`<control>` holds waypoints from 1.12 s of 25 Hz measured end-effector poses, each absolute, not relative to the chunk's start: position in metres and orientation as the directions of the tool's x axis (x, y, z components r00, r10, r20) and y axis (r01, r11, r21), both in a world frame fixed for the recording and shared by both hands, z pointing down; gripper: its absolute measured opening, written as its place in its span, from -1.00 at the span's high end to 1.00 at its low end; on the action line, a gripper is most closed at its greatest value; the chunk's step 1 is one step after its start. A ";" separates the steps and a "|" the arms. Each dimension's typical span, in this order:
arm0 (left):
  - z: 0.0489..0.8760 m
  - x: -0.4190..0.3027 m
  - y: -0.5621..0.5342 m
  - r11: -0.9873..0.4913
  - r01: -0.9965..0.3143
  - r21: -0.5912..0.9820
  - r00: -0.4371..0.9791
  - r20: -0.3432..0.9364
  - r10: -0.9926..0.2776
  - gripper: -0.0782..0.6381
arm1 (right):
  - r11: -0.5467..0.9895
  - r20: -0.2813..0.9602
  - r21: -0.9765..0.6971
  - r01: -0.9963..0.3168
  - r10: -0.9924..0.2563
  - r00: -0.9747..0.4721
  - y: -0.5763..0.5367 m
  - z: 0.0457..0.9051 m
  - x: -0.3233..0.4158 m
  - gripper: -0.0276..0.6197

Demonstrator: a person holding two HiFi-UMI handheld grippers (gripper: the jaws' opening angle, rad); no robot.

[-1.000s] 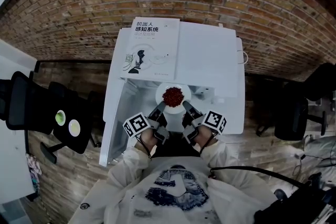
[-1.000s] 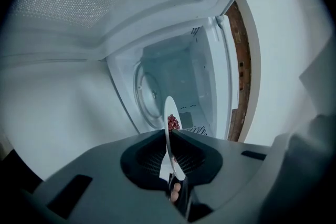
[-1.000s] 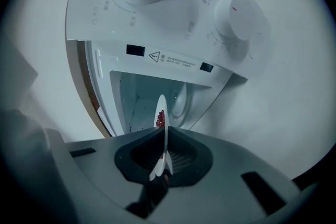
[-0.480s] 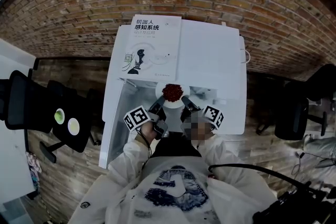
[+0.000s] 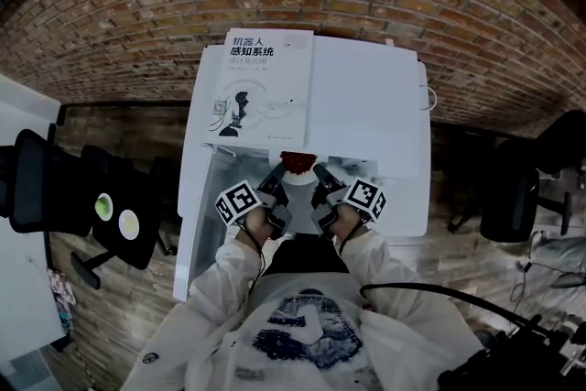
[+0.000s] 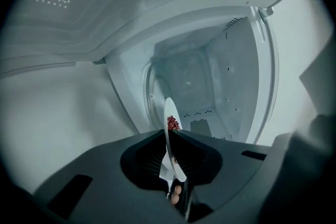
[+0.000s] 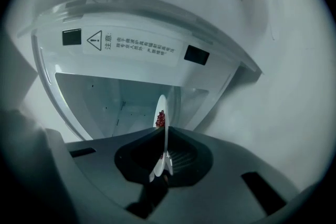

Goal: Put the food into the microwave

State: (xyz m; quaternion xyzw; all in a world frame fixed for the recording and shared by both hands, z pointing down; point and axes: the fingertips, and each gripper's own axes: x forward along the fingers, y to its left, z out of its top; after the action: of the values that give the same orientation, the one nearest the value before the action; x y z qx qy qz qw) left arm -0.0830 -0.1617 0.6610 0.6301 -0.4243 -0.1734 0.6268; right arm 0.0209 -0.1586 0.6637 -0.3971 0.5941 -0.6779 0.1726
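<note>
A white plate (image 5: 298, 178) carrying red food (image 5: 295, 161) sits at the mouth of the white microwave (image 5: 366, 96), its far half hidden under the microwave's top. My left gripper (image 5: 276, 188) is shut on the plate's left rim and my right gripper (image 5: 321, 184) is shut on its right rim. In the left gripper view the plate (image 6: 169, 136) shows edge-on between the jaws of the left gripper (image 6: 171, 165), the food (image 6: 172, 123) in front of the open cavity (image 6: 210, 86). The right gripper view shows the same plate (image 7: 163, 136) and food (image 7: 160, 119) in the right gripper (image 7: 163, 161).
A large book (image 5: 261, 87) lies on top of the microwave. The microwave door (image 5: 194, 215) stands swung open at the left. A warning label (image 7: 131, 47) runs above the cavity opening. A brick wall stands behind, and black office chairs (image 5: 55, 188) are at the far left.
Both grippers have carried the plate forward and down into the microwave's opening. Less of the plate and the food shows under the microwave's top than before.
</note>
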 end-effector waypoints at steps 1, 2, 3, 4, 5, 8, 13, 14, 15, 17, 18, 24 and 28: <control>0.662 -0.083 -0.163 0.146 -0.320 0.936 0.581 0.316 -0.750 0.68 | -0.237 0.335 -0.942 -0.237 -0.706 -0.624 -0.160 0.665 0.021 0.85; 0.662 -0.083 -0.165 0.146 -0.323 0.935 0.583 0.318 -0.748 0.68 | -0.241 0.337 -0.941 -0.237 -0.706 -0.623 -0.161 0.665 0.021 0.85; 0.663 -0.082 -0.166 0.146 -0.326 0.934 0.585 0.321 -0.745 0.68 | -0.244 0.340 -0.940 -0.237 -0.707 -0.621 -0.163 0.666 0.022 0.85; 0.664 -0.082 -0.168 0.148 -0.329 0.933 0.586 0.324 -0.743 0.68 | -0.247 0.342 -0.940 -0.236 -0.707 -0.619 -0.164 0.667 0.022 0.85; 0.664 -0.081 -0.169 0.149 -0.330 0.932 0.586 0.326 -0.742 0.68 | -0.249 0.343 -0.939 -0.236 -0.708 -0.618 -0.165 0.667 0.023 0.85; 0.666 -0.081 -0.173 0.155 -0.329 0.931 0.583 0.330 -0.742 0.68 | -0.252 0.348 -0.937 -0.241 -0.713 -0.609 -0.169 0.669 0.023 0.85; 0.671 -0.083 -0.178 0.160 -0.333 0.929 0.581 0.336 -0.741 0.68 | -0.269 0.360 -0.933 -0.240 -0.720 -0.593 -0.171 0.673 0.021 0.85; 0.672 -0.083 -0.179 0.164 -0.333 0.928 0.579 0.339 -0.741 0.68 | -0.272 0.361 -0.932 -0.238 -0.721 -0.592 -0.172 0.674 0.021 0.85; 0.673 -0.084 -0.179 0.167 -0.333 0.928 0.578 0.341 -0.742 0.68 | -0.275 0.362 -0.932 -0.237 -0.721 -0.590 -0.172 0.675 0.021 0.85; 0.674 -0.084 -0.179 0.173 -0.332 0.927 0.577 0.344 -0.740 0.67 | -0.281 0.366 -0.931 -0.234 -0.722 -0.587 -0.172 0.676 0.021 0.85; 0.675 -0.083 -0.179 0.173 -0.332 0.927 0.578 0.345 -0.739 0.67 | -0.284 0.367 -0.930 -0.233 -0.723 -0.585 -0.172 0.677 0.021 0.85; 0.677 -0.084 -0.179 0.174 -0.339 0.925 0.575 0.350 -0.740 0.67 | -0.292 0.375 -0.927 -0.235 -0.722 -0.581 -0.172 0.681 0.020 0.85; 0.680 -0.084 -0.178 0.174 -0.352 0.920 0.575 0.359 -0.735 0.67 | -0.299 0.384 -0.923 -0.242 -0.722 -0.576 -0.172 0.684 0.020 0.85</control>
State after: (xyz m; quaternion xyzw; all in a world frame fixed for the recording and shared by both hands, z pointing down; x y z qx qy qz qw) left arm -0.0844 -0.1784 0.6803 0.6246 -0.4351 -0.1519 0.6305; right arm 0.0198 -0.1725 0.6835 -0.4258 0.5656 -0.6842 0.1754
